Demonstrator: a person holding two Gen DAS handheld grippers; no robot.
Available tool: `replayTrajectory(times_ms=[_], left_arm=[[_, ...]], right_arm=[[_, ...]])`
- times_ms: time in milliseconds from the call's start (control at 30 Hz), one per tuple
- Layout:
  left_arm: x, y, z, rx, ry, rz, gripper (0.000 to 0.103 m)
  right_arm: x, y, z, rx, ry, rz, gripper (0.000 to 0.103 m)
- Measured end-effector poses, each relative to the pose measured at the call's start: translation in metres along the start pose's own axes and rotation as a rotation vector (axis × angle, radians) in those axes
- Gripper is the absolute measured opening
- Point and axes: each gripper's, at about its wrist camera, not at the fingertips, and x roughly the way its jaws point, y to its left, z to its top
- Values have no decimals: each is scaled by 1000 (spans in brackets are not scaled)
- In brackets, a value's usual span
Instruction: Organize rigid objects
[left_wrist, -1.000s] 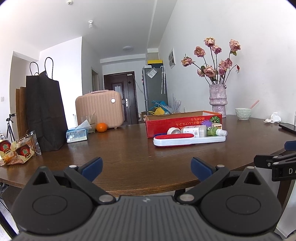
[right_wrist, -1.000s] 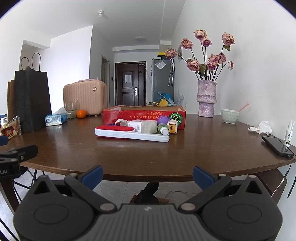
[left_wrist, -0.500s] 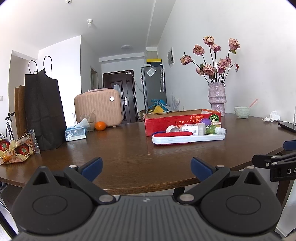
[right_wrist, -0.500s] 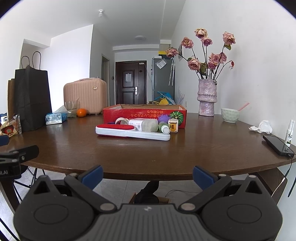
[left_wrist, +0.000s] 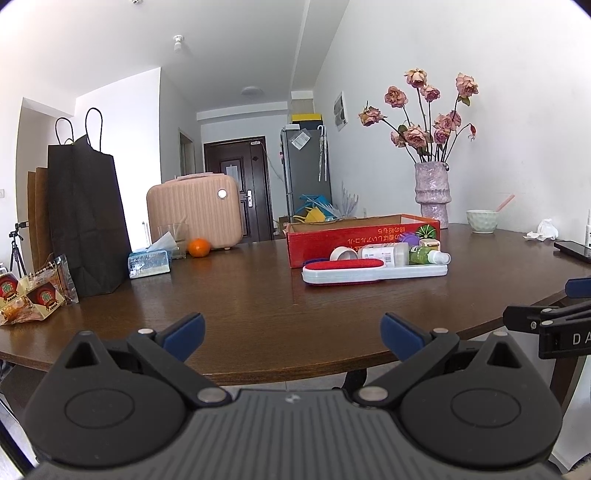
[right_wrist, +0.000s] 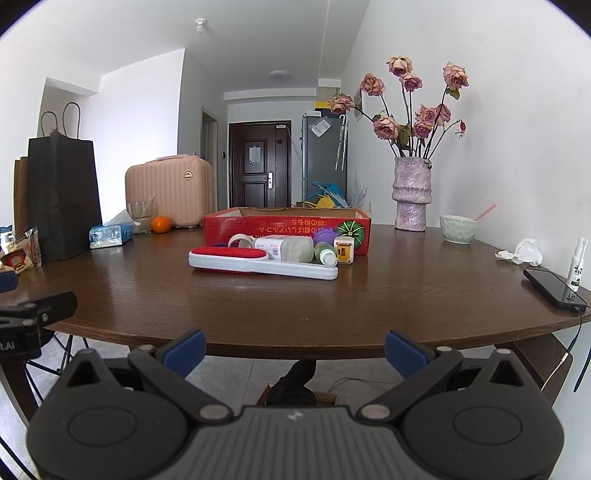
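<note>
Little has shifted since a second ago: both cameras have crept slightly toward the table, and the objects on it lie as they did.

We hold the left gripper (left_wrist: 291, 332) and right gripper (right_wrist: 294, 349) low at the near table edge (right_wrist: 295, 345), side by side. Both pairs of blue fingers (right_wrist: 184, 350) stand wide apart with nothing between them, ready for a first pick.

Task things sit at 12 o'clock from the right gripper, around 1 o'clock from the left, well apart from both. A red box (right_wrist: 286, 225) stands open-topped. Crowded against its near wall: a tape roll (right_wrist: 241, 241), a white bottle (right_wrist: 286, 248), a green bottle (right_wrist: 325, 254), a small yellow carton (right_wrist: 344, 251). A long white lint brush (right_wrist: 258, 264) with a red pad lies across the front of them, nearest us.

We judge the box is the destination and nothing is in it yet, though its inside is hidden. The brush blocks the smaller things, so it likely goes first.

Bystanders: vase (right_wrist: 412, 194), bowl (right_wrist: 458, 229), phone (right_wrist: 554, 288), orange (right_wrist: 161, 224), black bag (right_wrist: 62, 195).
</note>
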Motion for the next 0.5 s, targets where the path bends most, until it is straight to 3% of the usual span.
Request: replayTrajectory(times_ms=[500], left_arm=[[10, 1, 5, -22, 7, 7, 103]], right_arm=[[6, -9, 10, -5, -25, -40, 103]])
